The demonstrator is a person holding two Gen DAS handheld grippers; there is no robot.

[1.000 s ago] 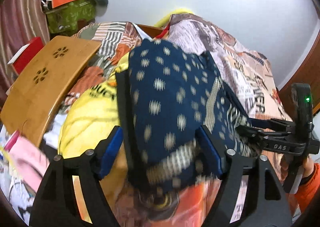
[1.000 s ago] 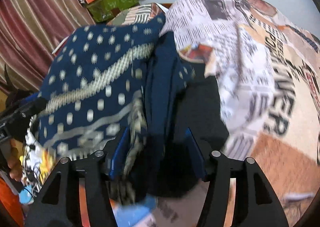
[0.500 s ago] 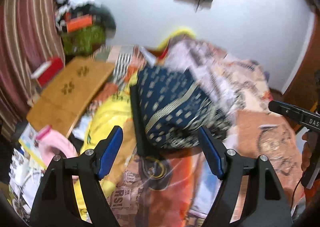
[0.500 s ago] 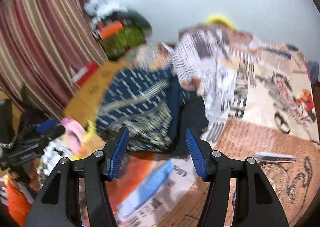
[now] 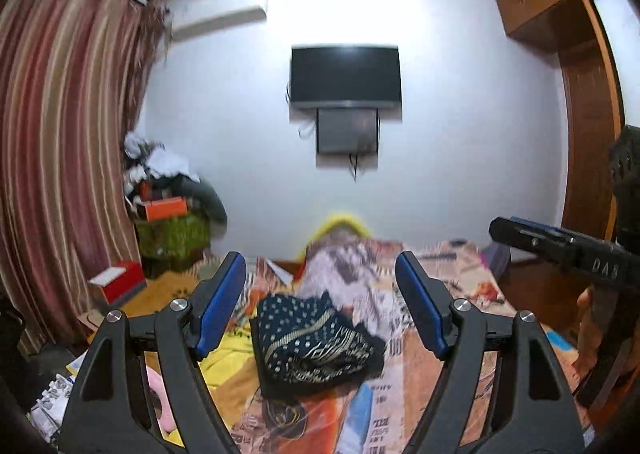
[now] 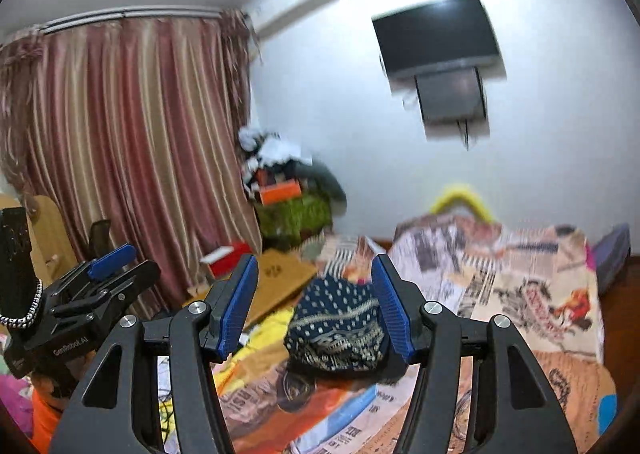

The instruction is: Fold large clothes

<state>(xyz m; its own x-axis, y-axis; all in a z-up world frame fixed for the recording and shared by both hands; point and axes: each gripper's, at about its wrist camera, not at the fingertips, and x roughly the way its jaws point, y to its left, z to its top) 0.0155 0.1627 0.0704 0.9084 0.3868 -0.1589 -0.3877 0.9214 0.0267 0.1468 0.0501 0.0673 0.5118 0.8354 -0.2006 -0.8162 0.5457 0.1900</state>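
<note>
A folded navy garment with white dots and a patterned border (image 5: 314,338) lies on the printed bedspread (image 5: 452,290); it also shows in the right wrist view (image 6: 338,328). My left gripper (image 5: 320,310) is open and empty, held well back from and above the garment. My right gripper (image 6: 316,310) is open and empty, also raised and apart from it. The right gripper shows at the right edge of the left wrist view (image 5: 560,250). The left gripper shows at the left of the right wrist view (image 6: 92,286).
A yellow cloth (image 5: 228,362) lies left of the garment. A wooden lap table (image 6: 276,282) and a red box (image 5: 120,280) sit at the left. Cluttered boxes (image 5: 168,213) stand by the striped curtain (image 5: 60,141). A TV (image 5: 346,73) hangs on the wall; a wooden wardrobe (image 5: 588,113) stands right.
Both grippers let go of the navy garment and pulled back and up. The garment now lies folded on the bed, and the cameras tilted up to show the wall.
</note>
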